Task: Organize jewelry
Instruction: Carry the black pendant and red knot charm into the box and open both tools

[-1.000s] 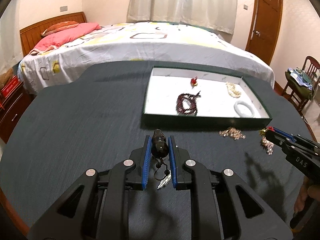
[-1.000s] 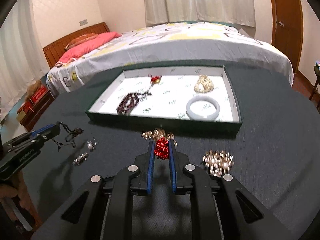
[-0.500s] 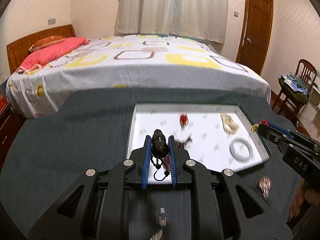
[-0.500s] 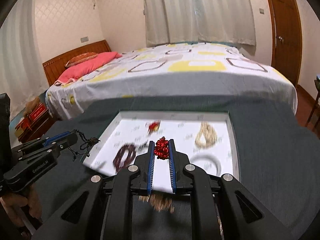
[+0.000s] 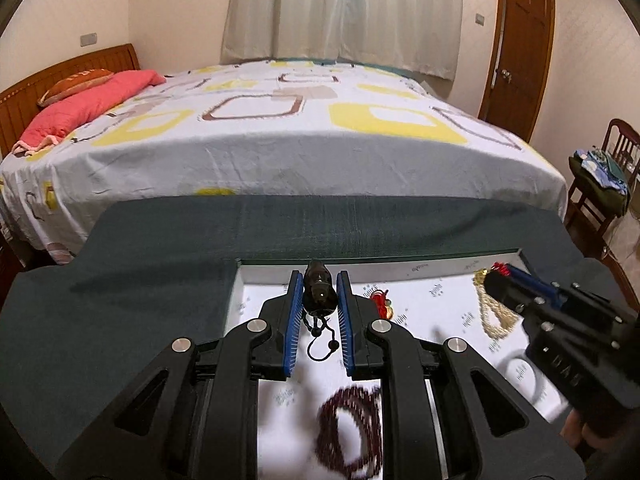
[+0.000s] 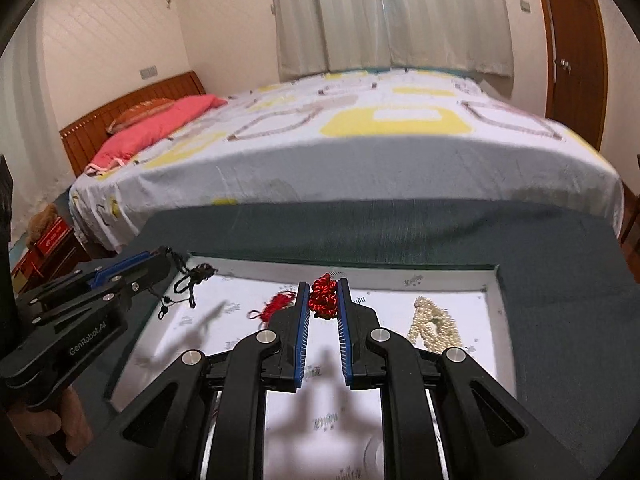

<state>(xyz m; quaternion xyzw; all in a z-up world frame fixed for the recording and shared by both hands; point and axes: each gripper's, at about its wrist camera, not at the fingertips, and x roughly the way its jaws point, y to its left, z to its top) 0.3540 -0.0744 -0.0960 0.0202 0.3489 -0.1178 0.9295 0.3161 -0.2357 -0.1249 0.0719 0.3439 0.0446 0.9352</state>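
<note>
My left gripper [image 5: 319, 286] is shut on a dark pendant [image 5: 318, 292] with a black cord that hangs over the white tray [image 5: 440, 270]. My right gripper [image 6: 324, 294] is shut on a red knotted ornament [image 6: 324, 300] above the same tray [image 6: 492, 312]. In the tray lie a dark red bead bracelet [image 5: 352, 428], a red tassel piece [image 6: 276, 304], a pearl necklace [image 6: 434, 326] and a white bangle [image 5: 520, 372]. Each gripper shows in the other's view, the left gripper [image 6: 166, 258] at the tray's left, the right gripper [image 5: 498, 276] at its right.
The tray sits on a dark green table [image 5: 120, 280]. A bed [image 5: 280, 140] stands just beyond the table's far edge. A chair with clothes [image 5: 600, 184] and a wooden door [image 5: 516, 48] are at the right.
Both grippers have lifted off the table and moved forward over the tray, each still holding its piece. The loose pieces on the table have dropped out of view.
</note>
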